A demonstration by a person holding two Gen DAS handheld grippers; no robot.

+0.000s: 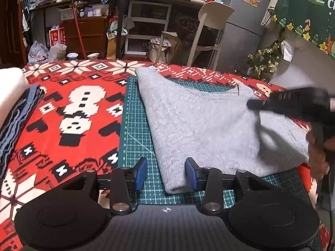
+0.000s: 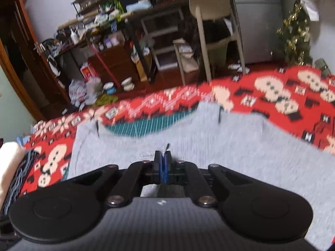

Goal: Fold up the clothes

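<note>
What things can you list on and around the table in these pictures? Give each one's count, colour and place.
sweater: one, grey, on the mat
cutting mat: one, green, under the sweater
tablecloth: one, red patterned, covering the table
folded clothes: a pile, white and blue, table's left edge
chair: one, cream, behind the table
small Christmas tree: one, green and gold, far right
left gripper: open, at the sweater's near corner
right gripper: shut, over the sweater

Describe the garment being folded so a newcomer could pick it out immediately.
Find the table under the red patterned cloth; a green gridded cutting mat lies on it. The grey knit sweater lies across that mat. It is plain pale grey, unlike the dark blue folded garment at the table's left edge.
</note>
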